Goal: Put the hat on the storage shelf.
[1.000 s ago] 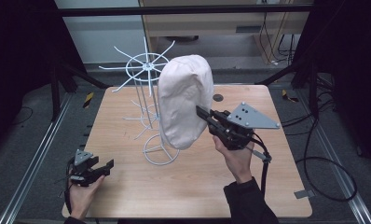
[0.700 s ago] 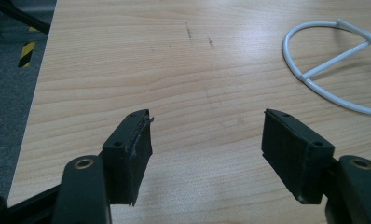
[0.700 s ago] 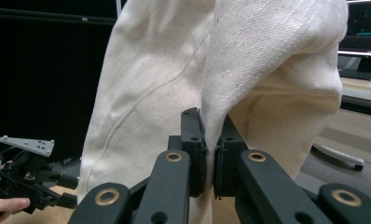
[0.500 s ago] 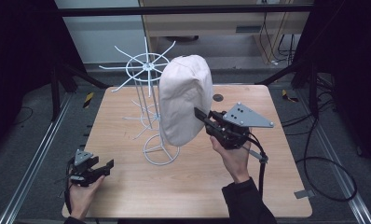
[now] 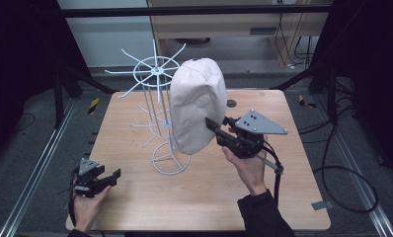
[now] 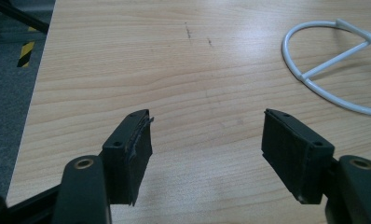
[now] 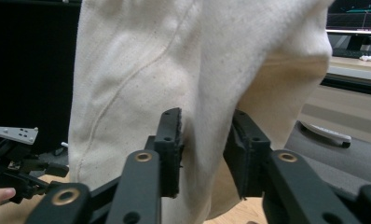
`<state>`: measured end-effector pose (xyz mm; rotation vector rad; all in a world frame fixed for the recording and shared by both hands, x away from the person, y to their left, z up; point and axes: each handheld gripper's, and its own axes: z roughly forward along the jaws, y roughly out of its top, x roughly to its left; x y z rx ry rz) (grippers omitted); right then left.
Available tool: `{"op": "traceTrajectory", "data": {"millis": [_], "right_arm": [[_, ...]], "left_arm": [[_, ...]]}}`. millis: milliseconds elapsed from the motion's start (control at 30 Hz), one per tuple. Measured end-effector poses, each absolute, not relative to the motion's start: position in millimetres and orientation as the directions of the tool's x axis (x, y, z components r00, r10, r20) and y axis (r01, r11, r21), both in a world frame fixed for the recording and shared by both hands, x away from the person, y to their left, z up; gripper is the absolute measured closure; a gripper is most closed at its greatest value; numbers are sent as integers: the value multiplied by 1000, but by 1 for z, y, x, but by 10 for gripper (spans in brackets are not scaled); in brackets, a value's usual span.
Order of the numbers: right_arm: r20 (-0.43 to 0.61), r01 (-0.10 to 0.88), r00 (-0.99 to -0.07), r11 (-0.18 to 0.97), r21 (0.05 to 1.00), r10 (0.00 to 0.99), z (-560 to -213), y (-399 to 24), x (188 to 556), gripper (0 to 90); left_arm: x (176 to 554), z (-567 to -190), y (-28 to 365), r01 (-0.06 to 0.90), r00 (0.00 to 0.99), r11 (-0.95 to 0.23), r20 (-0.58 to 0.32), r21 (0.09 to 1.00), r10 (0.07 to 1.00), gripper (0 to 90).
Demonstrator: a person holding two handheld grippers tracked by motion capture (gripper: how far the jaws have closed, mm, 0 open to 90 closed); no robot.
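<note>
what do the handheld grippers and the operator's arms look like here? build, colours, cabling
Both grippers are black, each with two flat rectangular jaws on pivoting linkage arms with brass-coloured pins. The right gripper carries a grey three-cornered plate dotted with small markers, and a black cable trails from it. The left gripper has a smaller grey plate. A dark sleeve covers the right forearm.

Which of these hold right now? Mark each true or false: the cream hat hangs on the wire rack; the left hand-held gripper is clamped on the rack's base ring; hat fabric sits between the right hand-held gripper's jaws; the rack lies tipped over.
1. The cream hat hangs on the wire rack: true.
2. The left hand-held gripper is clamped on the base ring: false, it is open over bare table.
3. Hat fabric sits between the right hand-held gripper jaws: true.
4. The rack lies tipped over: false, it stands upright.
</note>
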<state>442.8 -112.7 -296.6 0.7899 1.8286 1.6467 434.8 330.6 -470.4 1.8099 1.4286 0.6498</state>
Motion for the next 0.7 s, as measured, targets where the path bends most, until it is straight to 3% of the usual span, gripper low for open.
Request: {"op": "traceTrajectory", "data": {"millis": [333, 700], "right_arm": [[19, 79, -637, 41, 996, 771, -307, -128, 436, 415], [59, 130, -605, 26, 991, 794, -329, -163, 422, 251]], "left_arm": [[434, -470, 331, 598, 255, -119, -48, 792, 966, 330], [435, -471, 330, 599, 255, -119, -47, 792, 966, 330]]}}
